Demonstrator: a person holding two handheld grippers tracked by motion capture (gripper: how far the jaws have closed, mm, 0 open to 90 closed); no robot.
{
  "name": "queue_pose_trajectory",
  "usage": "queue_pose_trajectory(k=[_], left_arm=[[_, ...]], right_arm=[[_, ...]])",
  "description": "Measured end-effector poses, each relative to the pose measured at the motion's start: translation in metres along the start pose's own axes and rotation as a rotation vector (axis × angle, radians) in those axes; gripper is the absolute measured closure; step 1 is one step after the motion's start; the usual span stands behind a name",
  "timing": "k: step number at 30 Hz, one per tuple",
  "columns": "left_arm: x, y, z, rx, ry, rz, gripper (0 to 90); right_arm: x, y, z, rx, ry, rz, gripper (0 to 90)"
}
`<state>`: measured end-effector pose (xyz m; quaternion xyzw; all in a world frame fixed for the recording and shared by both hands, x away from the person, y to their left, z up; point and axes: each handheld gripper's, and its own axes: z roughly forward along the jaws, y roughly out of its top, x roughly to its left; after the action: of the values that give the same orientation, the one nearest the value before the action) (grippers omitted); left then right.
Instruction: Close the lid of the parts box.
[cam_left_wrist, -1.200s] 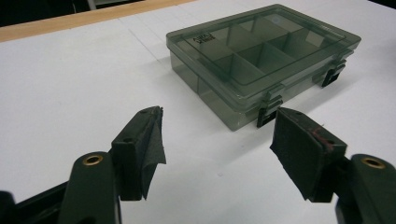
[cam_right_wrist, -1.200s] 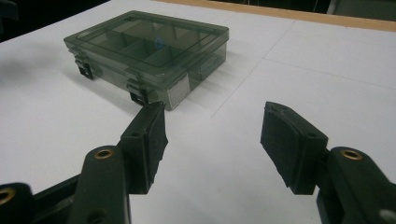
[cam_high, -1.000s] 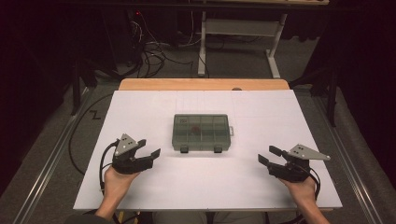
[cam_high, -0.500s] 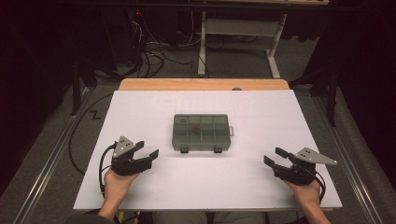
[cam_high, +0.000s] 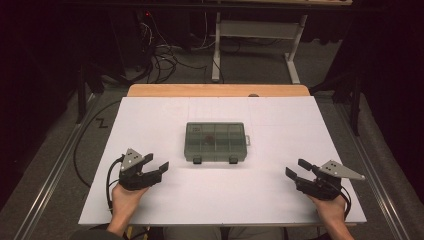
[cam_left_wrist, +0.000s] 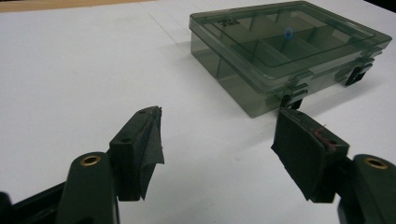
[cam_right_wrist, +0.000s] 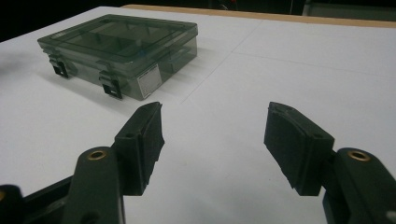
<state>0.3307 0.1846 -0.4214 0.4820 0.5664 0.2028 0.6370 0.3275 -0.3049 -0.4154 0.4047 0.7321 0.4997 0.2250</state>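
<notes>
Two tongs rest low over the white worktop (cam_high: 150, 125), one in each hand, and both stand wide open with nothing between their jaws. Ahead of the left tongs (cam_high: 156, 168) and off to their right lies a smoky grey-green plastic box (cam_high: 215, 142), flat on the worktop with its clear lid down. The same box sits ahead of the right tongs (cam_high: 299, 168) and off to their left, so it lies between the two, farther from the person, and well apart from both.

Seen from the left tongs' view, the left tongs (cam_left_wrist: 217, 140) point at bare worktop just beside the box (cam_left_wrist: 280, 46); two dark latches (cam_left_wrist: 292, 95) hang on the box's near long side, and the dividers inside split it into compartments. A small blue ring (cam_left_wrist: 288, 32) shows through the lid over one of the middle compartments. Raised lettering is moulded into the lid near its far left corner, too blurred to read.

From the right tongs' view, the right tongs (cam_right_wrist: 213, 123) also aim at empty worktop, with the box (cam_right_wrist: 121, 46) up and to the left of them. A small white label (cam_right_wrist: 149, 80) with dark print is stuck on the short side wall that faces these tongs; its words are too small to make out.
</notes>
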Motion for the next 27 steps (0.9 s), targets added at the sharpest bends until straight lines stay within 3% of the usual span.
queue_pose_trajectory(k=[8,20,27], left_arm=[[0.0017,-0.0023,-0.0009,-0.003,0.008,0.0,32.3],[0.0058,-0.0068,-0.0002,0.002,0.03,-0.004,32.0],[0.0081,-0.0032,-0.0009,-0.011,0.023,-0.038,31.3]], right_arm=[[-0.0018,-0.0036,-0.0017,-0.017,0.002,0.002,39.2],[-0.0017,-0.0091,-0.0002,0.001,-0.022,-0.011,39.1],[-0.0013,-0.0089,-0.0009,-0.002,-0.032,-0.007,38.9]])
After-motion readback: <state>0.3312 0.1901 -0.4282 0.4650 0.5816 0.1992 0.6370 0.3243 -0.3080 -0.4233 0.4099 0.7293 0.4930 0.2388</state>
